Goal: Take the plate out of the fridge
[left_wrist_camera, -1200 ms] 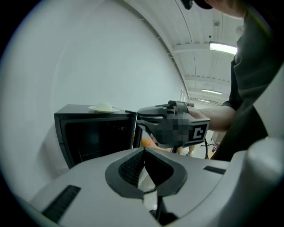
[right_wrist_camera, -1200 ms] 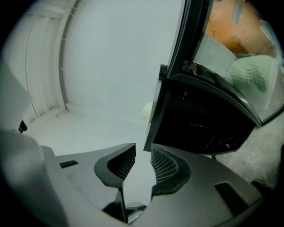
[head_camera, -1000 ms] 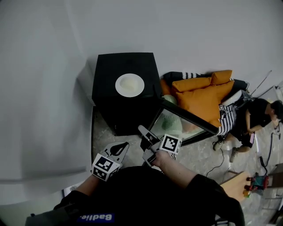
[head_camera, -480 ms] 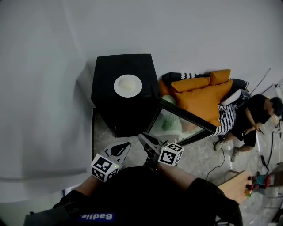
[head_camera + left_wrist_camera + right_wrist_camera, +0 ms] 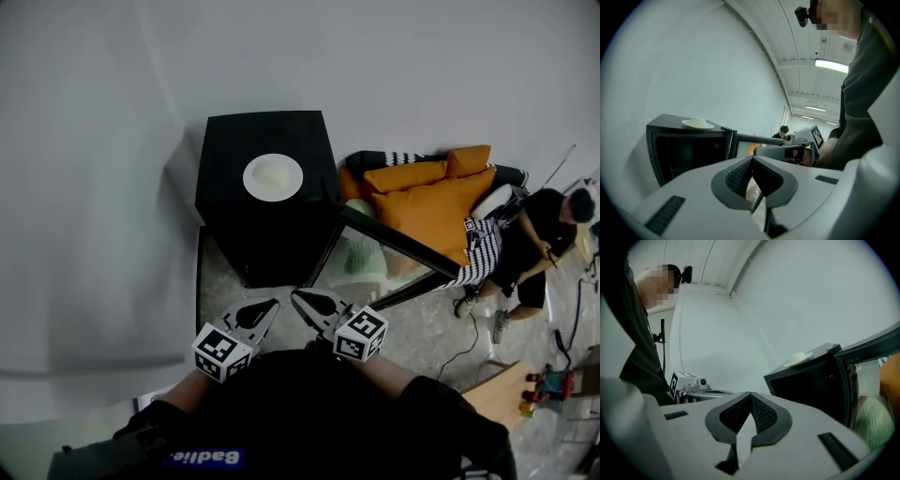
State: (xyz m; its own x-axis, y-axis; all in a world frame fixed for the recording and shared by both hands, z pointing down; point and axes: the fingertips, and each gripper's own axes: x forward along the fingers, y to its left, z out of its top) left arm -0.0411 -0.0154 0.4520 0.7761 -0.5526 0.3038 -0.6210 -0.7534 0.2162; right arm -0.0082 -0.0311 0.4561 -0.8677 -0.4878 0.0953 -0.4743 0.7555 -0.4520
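Note:
A white plate (image 5: 273, 176) with a pale round lump on it rests on top of the black mini fridge (image 5: 225, 150); it also shows in the left gripper view as the plate (image 5: 697, 123) and in the right gripper view as the plate (image 5: 798, 358). The fridge's glass door (image 5: 389, 248) hangs open to the right. Both grippers hover low in front of the fridge, close to my body. My left gripper (image 5: 267, 306) is shut and empty, jaws meeting at the tips (image 5: 752, 158). My right gripper (image 5: 296, 296) is closing its jaws, tips together (image 5: 750, 393) with nothing between them.
Orange cushions (image 5: 431, 202) lie right of the fridge, past the open door. A person (image 5: 534, 244) sits on the floor at far right. A green bundle (image 5: 361, 258) shows through the door glass. A white wall runs behind and left. A wooden corner (image 5: 502, 394) stands at bottom right.
My right gripper has drawn back from the open door toward my body, and its jaws have come together. The left gripper has barely moved. The plate stays on the fridge top.

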